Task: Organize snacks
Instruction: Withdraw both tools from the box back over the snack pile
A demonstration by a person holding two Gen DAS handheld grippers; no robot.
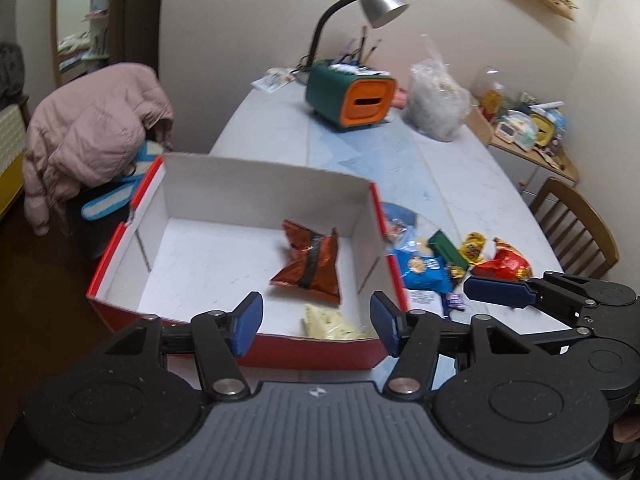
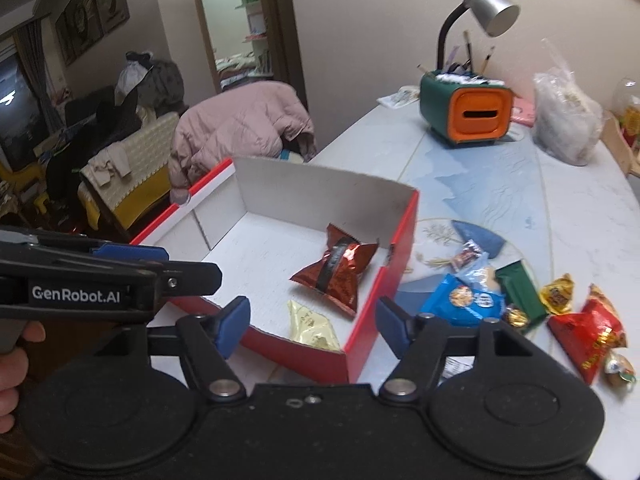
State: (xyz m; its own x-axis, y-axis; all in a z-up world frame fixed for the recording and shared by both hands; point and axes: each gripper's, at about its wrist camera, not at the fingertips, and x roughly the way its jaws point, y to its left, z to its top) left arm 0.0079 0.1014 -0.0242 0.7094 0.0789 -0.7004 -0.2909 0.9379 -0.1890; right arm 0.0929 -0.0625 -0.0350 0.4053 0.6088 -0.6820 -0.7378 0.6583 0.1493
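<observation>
A red box with a white inside stands on the table's near left. In it lie a copper-red snack bag and a pale yellow packet. Right of the box lies a pile of snacks: a blue bag, a green packet, a yellow candy and a red bag. My left gripper is open and empty above the box's near wall. My right gripper is open and empty over the box's near right corner.
A green and orange desk organiser, a grey lamp and a clear plastic bag stand at the table's far end. A chair with a pink jacket stands left. A wooden chair stands right.
</observation>
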